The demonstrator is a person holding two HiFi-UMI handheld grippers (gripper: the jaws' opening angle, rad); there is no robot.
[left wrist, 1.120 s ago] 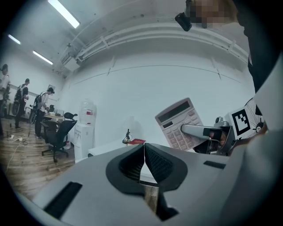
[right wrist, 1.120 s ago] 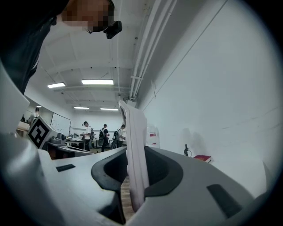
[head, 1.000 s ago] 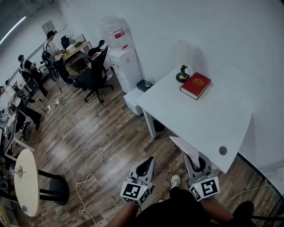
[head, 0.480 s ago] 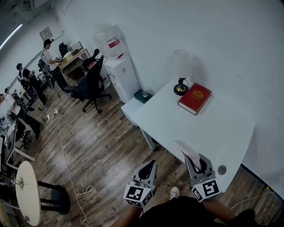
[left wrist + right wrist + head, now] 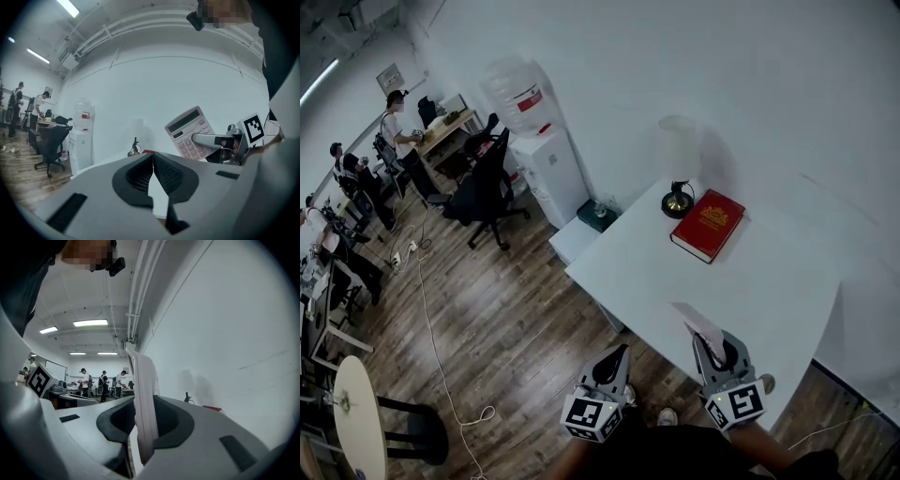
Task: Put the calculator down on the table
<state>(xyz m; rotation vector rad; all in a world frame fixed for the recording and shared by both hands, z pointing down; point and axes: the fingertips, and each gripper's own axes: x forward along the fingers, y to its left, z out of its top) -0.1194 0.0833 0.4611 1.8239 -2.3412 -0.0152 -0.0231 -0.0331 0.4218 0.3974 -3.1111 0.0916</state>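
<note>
A pale pink calculator [image 5: 697,321] stands on edge in my right gripper [image 5: 719,349], which is shut on its lower end, just over the near edge of the white table [image 5: 647,272]. In the right gripper view the calculator [image 5: 142,399] shows edge-on between the jaws. In the left gripper view its keypad face [image 5: 189,131] is visible, with the right gripper [image 5: 219,140] clamped on it. My left gripper [image 5: 612,360] hovers over the wooden floor left of the table's near corner, shut with nothing in it [image 5: 152,155].
A red book [image 5: 708,225] and a small lamp [image 5: 678,200] sit at the table's far side by the wall. A water dispenser [image 5: 546,155], an office chair [image 5: 483,183] and several people at desks [image 5: 394,122] are off to the left. A cable [image 5: 431,347] trails over the floor.
Both grippers have moved forward toward the table, side by side. The calculator, before over the floor in front of the table, now hangs over its near edge. Both grips look unchanged.
</note>
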